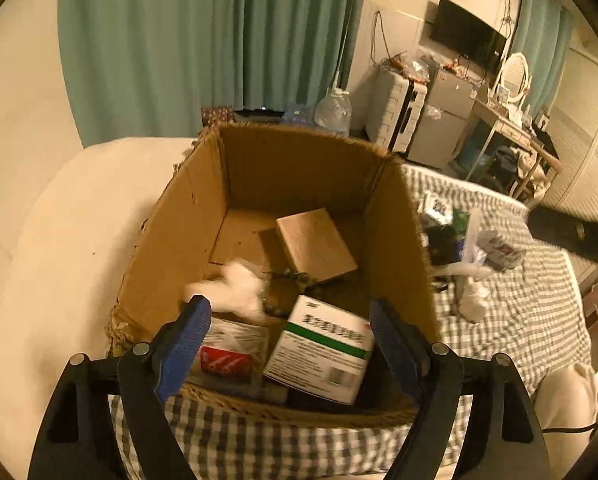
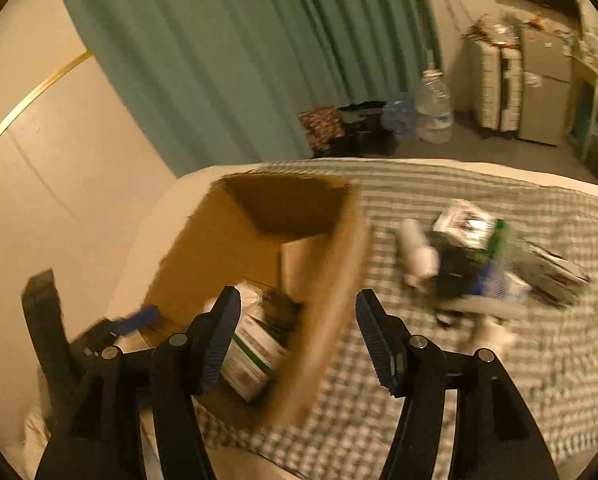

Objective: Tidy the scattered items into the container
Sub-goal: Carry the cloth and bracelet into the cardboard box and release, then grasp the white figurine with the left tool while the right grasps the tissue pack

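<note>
Open brown cardboard box (image 1: 299, 184) is sat on the grey-and-white checked bed cover (image 1: 539, 312), near the cover's left edge, and already loaded: a white carton with a green stripe (image 1: 323, 352) at the near side, a red-and-white packet (image 1: 227, 356) left of it, a plain brown flat box (image 1: 315, 244) tilted toward the far wall, a blurred white soft wad (image 1: 239, 288) and a dark beaded string (image 1: 295, 280) in between. Left gripper (image 1: 289, 344) is held over the near rim, blue-padded jaws wide apart, nothing between the pads; the wad looks to be dropping, though blur prevents certainty. Right gripper (image 2: 297, 340) is also spread and empty, its jaws straddling the box's right wall in the right wrist view. Remaining clutter (image 2: 479, 264) is piled to the right of the box on the cover: white carton, dark item, white tube, more packets, too blurred to be sorted out individually. Risks judged from here: the right wall could be clipped or pinched if the right gripper is swung toward the pile without being lifted, and the light box dragged or tipped on the soft bed. Stacked items could be scattered by a fast approach. A loose grab on the tube could let it roll away.
</note>
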Demonstrator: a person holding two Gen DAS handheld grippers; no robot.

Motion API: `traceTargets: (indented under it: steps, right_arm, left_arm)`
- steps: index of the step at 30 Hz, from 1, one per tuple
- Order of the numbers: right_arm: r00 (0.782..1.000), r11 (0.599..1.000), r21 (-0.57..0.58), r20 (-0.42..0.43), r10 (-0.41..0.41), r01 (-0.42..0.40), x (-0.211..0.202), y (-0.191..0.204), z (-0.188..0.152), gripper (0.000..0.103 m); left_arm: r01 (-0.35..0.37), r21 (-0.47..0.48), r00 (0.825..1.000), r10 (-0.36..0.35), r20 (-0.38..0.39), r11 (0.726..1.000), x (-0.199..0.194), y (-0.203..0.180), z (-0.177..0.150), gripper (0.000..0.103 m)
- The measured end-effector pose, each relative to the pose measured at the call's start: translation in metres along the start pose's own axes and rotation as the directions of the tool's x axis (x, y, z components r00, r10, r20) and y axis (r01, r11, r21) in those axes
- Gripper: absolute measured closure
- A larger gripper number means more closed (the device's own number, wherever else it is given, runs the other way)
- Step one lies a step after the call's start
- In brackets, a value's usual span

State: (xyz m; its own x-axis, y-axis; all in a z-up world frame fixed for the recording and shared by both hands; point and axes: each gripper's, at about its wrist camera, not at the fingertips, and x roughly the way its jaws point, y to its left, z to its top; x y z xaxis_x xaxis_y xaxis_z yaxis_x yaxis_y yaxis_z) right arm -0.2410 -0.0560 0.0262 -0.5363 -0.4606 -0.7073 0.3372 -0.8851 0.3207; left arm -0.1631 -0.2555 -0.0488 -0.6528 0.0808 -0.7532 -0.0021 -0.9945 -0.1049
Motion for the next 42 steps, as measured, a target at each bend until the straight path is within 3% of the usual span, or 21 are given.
traceTargets:
  steps: [2,6,9,11,16,18,22,28,33,38,42]
  right_arm:
    - [0.999,0.999,0.026,0.019,-0.032,0.032,-0.025,-0.020,-0.010,0.043]
    - [0.998,0.989,0.147,0.063,0.002,-0.012,-0.075,-0.066,-0.028,0.043]
    - [0.987,0.987,0.151,0.142,-0.080,0.058,-0.113,-0.090,-0.044,0.042]
    - [0.979,0.984,0.143,0.159,-0.129,0.107,-0.127,-0.107,-0.054,0.042]
    - [0.969,0.979,0.152,0.182,-0.165,0.138,-0.140,-0.145,-0.075,0.038]
    - [0.965,0.974,0.164,0.183,-0.188,0.158,-0.137,-0.163,-0.084,0.036]
    - [0.956,0.963,0.197,0.195,-0.221,0.182,-0.132,-0.197,-0.102,0.017]
    - [0.963,0.960,0.253,0.205,-0.175,0.121,-0.118,-0.249,-0.107,0.017]
    - [0.966,0.951,0.278,0.173,-0.190,0.137,-0.077,-0.288,-0.092,0.017]
    - [0.969,0.961,0.173,0.083,-0.233,0.216,-0.025,-0.311,-0.068,0.017]
    - [0.955,0.960,0.101,0.116,-0.273,0.262,0.002,-0.328,-0.036,0.017]
  left_arm:
    - [0.016,-0.003,1.000,-0.016,0.013,1.000,-0.014,-0.007,-0.002,0.017]
    - [0.039,0.013,0.996,-0.040,0.076,0.999,-0.040,-0.050,-0.008,0.002]
    - [0.040,0.063,0.987,-0.050,0.154,0.997,-0.053,-0.094,-0.027,0.000]
    - [0.047,0.076,0.988,-0.058,0.142,0.996,-0.048,-0.122,-0.033,0.000]
    - [0.107,0.074,0.988,-0.115,0.103,0.991,-0.015,-0.185,-0.053,0.000]
    - [0.120,0.096,0.990,-0.127,0.067,0.988,0.008,-0.211,-0.060,0.000]
    - [0.129,0.154,0.992,-0.129,-0.016,0.980,0.055,-0.247,-0.065,0.000]
    - [0.037,0.171,0.999,-0.030,-0.041,0.985,0.117,-0.255,-0.052,0.000]
    - [0.041,0.166,0.998,-0.034,-0.044,0.985,0.156,-0.253,-0.045,0.000]
    - [0.059,0.226,0.996,-0.042,-0.080,0.972,0.188,-0.267,-0.044,0.000]
    - [0.081,0.280,0.992,-0.050,-0.115,0.957,0.215,-0.274,-0.042,0.000]
